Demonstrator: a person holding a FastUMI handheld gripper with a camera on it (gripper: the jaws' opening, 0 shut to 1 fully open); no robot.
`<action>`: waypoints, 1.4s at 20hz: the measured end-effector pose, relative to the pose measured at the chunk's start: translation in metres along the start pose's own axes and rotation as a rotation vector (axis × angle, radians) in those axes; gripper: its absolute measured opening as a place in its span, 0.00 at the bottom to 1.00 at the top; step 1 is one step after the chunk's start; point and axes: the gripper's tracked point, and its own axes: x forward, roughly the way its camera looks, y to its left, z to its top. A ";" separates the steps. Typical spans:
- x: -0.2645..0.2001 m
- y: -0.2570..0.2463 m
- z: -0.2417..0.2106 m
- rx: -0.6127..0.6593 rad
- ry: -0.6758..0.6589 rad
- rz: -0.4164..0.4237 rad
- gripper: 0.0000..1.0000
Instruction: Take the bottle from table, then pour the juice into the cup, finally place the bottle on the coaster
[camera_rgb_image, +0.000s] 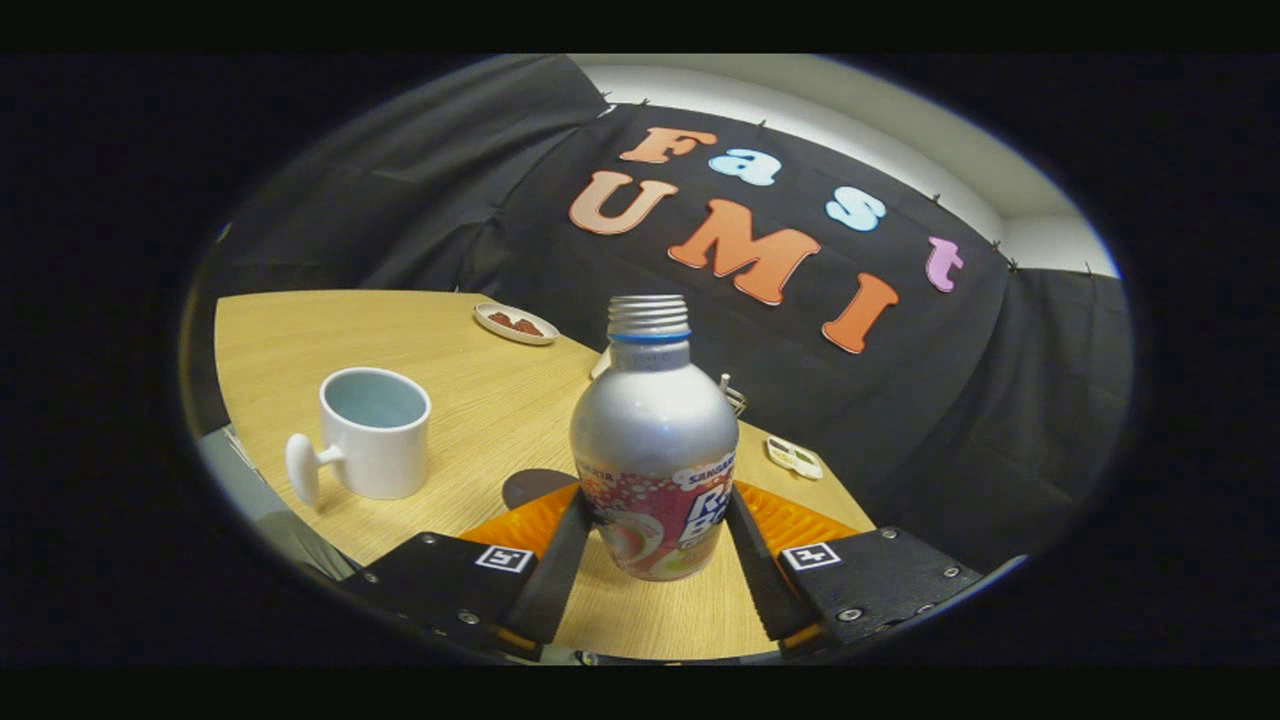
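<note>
Between gripper (655, 540) fingers, both pressing: rounded metal bottle (653, 440).

The bottle (654, 440) hides most of a dark disc (530, 485) lying on the tabletop (480, 400) just behind its lower left side; whether this is the coaster cannot be told. A small pale object (601, 364) and a metal-looking clip (733, 392) behind the bottle's shoulders are largely covered and cannot be identified. Beyond the bottle, a small dish (515, 324) holds brown pieces too small to name. To the bottle's right, a small flat item (795, 457) near the tabletop edge is too small to identify. Contact between the jaws of the gripper (652, 530) and the bottle's sides cannot be confirmed.
</note>
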 end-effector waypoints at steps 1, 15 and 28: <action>-0.001 0.001 0.002 -0.039 -0.003 -0.010 0.75; -0.001 0.030 0.024 -0.455 -0.038 -0.091 0.75; -0.002 0.043 0.031 -0.687 -0.072 -0.098 0.75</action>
